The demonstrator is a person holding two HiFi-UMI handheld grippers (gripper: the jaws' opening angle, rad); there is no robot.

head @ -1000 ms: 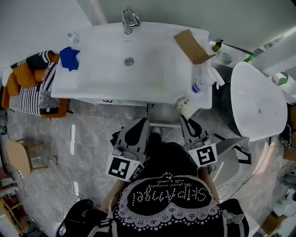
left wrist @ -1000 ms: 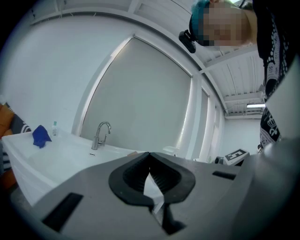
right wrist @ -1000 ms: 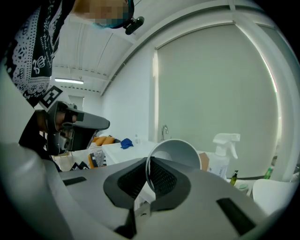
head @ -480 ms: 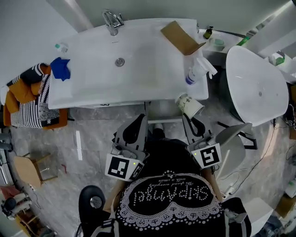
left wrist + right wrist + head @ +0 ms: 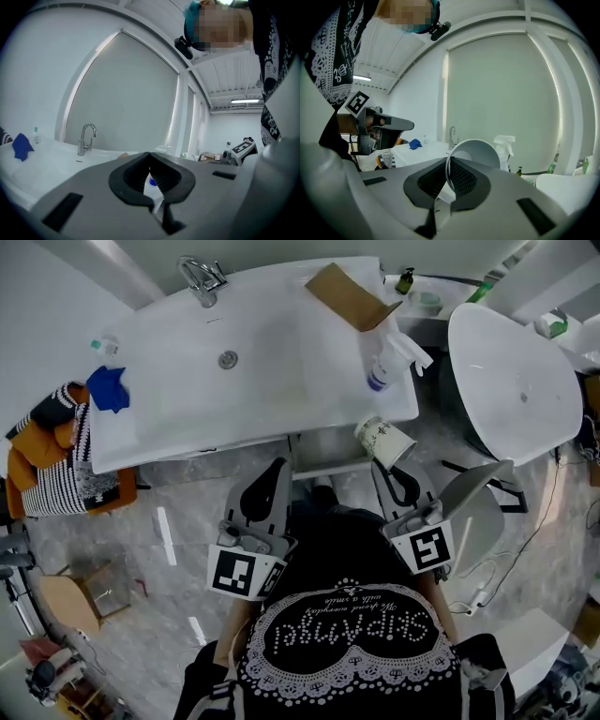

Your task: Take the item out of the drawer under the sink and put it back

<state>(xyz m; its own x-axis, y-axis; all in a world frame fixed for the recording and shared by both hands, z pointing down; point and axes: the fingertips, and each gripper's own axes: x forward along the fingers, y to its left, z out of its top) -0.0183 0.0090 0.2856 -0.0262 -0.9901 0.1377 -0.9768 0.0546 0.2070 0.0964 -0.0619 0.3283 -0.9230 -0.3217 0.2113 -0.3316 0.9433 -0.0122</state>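
Observation:
A white paper cup with dark print (image 5: 384, 442) lies tilted, mouth toward me, just below the sink's front edge (image 5: 234, 432). My right gripper (image 5: 382, 468) is shut on its rim; in the right gripper view the cup wall (image 5: 476, 152) stands pinched between the ribbed pads of the right gripper (image 5: 449, 164). My left gripper (image 5: 277, 465) is held level beside it, shut with nothing in it. In the left gripper view, the left gripper (image 5: 150, 159) shows only a thin slit. A white drawer edge (image 5: 323, 468) shows under the sink between the two grippers.
On the sink top stand a spray bottle (image 5: 380, 367), a cardboard piece (image 5: 347, 296), a faucet (image 5: 199, 277) and a blue cloth (image 5: 108, 390). A white tub (image 5: 516, 371) is at the right. Striped and orange fabrics (image 5: 52, 465) lie at the left.
The head view has swung, so the sink now sits higher and tilted in frame. Both grippers keep their place in front of the person, the cup still in the right one.

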